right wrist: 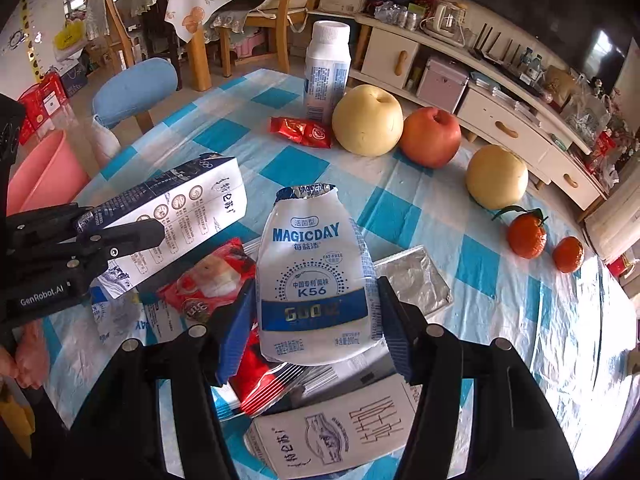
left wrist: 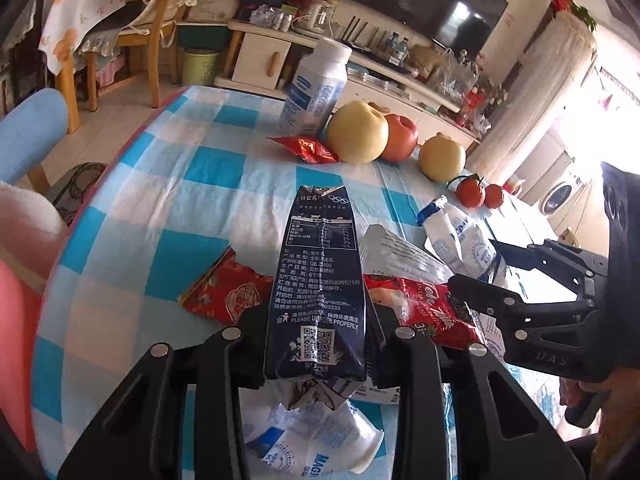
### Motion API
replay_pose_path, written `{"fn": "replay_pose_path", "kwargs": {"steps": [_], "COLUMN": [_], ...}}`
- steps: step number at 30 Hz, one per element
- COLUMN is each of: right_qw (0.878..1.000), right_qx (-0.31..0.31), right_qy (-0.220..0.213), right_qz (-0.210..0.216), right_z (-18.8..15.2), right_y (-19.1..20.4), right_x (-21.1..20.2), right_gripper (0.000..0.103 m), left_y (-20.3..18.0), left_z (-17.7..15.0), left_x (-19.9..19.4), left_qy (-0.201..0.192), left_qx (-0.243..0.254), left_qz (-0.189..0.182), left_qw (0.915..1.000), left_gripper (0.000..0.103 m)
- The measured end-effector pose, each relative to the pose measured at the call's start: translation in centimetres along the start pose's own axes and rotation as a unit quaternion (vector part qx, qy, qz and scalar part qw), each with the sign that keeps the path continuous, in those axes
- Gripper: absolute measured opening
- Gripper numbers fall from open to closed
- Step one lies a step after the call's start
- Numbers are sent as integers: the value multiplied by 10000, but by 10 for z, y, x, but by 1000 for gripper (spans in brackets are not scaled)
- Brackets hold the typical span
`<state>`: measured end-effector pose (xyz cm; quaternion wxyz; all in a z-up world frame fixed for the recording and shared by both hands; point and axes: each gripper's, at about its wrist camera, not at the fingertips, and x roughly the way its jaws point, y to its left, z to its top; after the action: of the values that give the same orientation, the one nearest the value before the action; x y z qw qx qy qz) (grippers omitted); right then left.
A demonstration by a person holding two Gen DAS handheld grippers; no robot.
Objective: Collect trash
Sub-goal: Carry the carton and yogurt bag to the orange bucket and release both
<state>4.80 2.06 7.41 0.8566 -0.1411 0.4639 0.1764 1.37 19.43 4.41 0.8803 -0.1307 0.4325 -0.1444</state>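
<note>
My left gripper (left wrist: 318, 344) is shut on a flattened dark-blue milk carton (left wrist: 318, 280) and holds it above the checked table; it also shows at the left of the right wrist view (right wrist: 172, 216). My right gripper (right wrist: 316, 320) is shut on a white Magicday bottle (right wrist: 316, 276), also seen in the left wrist view (left wrist: 460, 240). Under them lie a red instant-drink sachet (left wrist: 432, 312), a red wrapper (left wrist: 224, 292), a silver foil pouch (right wrist: 412, 280) and another flattened carton (right wrist: 332, 436).
At the far side stand a white bottle (right wrist: 326, 72), a red packet (right wrist: 302, 130), two pears (right wrist: 366, 120), an apple (right wrist: 430, 136) and two tangerines (right wrist: 526, 234). A pink bin (right wrist: 44, 172) sits left of the table, by a blue stool (right wrist: 134, 90).
</note>
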Motion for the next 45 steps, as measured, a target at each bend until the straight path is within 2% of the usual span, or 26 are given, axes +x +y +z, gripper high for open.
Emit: {"fn": "replay_pose_path", "kwargs": {"steps": [8, 17, 28, 36, 45], "right_qw": [9998, 9986, 9961, 9941, 9832], "right_qx": [138, 390, 487, 44, -705], "right_qy": [-141, -301, -608, -777, -1007], "right_qz": [-15, 184, 425, 750, 1351], "right_z": [-7, -15, -16, 0, 41], "right_y": [14, 33, 69, 123, 217], "right_x": [-19, -31, -52, -61, -67], "right_gripper": [60, 60, 60, 60, 60], "left_y": [13, 27, 50, 85, 154], "left_z": [-2, 2, 8, 15, 13], "left_x": [-23, -50, -91, -137, -186], "left_qy": [-257, -561, -1003, -1465, -1789], "left_qx": [-61, -163, -244, -586, -1269], "left_qz": [2, 44, 418, 808, 1348], "left_qw": [9997, 9983, 9938, 9842, 9663], "left_gripper": [36, 36, 36, 36, 36]}}
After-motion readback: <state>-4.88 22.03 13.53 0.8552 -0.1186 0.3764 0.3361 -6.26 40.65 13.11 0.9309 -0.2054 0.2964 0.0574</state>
